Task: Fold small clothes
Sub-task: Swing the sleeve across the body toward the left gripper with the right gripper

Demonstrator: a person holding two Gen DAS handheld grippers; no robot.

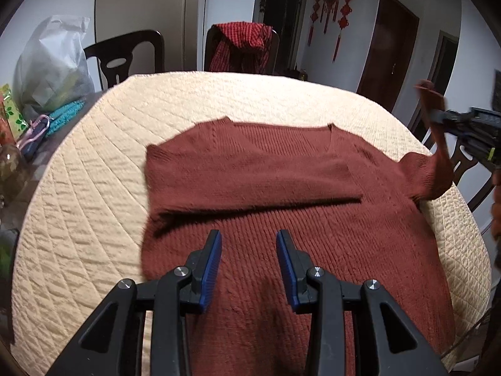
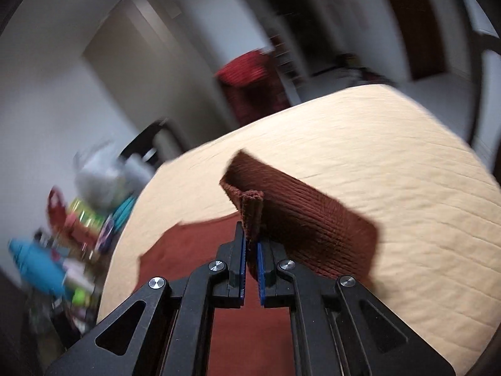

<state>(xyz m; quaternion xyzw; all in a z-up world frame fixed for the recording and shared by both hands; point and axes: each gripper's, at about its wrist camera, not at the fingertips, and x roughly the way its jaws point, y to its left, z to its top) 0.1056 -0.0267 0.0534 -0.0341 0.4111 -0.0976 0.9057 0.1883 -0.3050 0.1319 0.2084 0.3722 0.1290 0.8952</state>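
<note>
A rust-red knitted sweater lies flat on a round table under a cream quilted cover. One sleeve is folded across its chest. My left gripper hovers over the sweater's lower part, its blue pads apart with nothing between them. At the right edge of that view my right gripper holds the other sleeve up off the table. In the right wrist view the right gripper is shut on the sleeve's cuff, and the sleeve hangs lifted above the cover.
Dark wooden chairs stand behind the table; one carries a red checked cloth. A plastic bag and colourful clutter crowd the left side beside the table. Another chair stands at the right.
</note>
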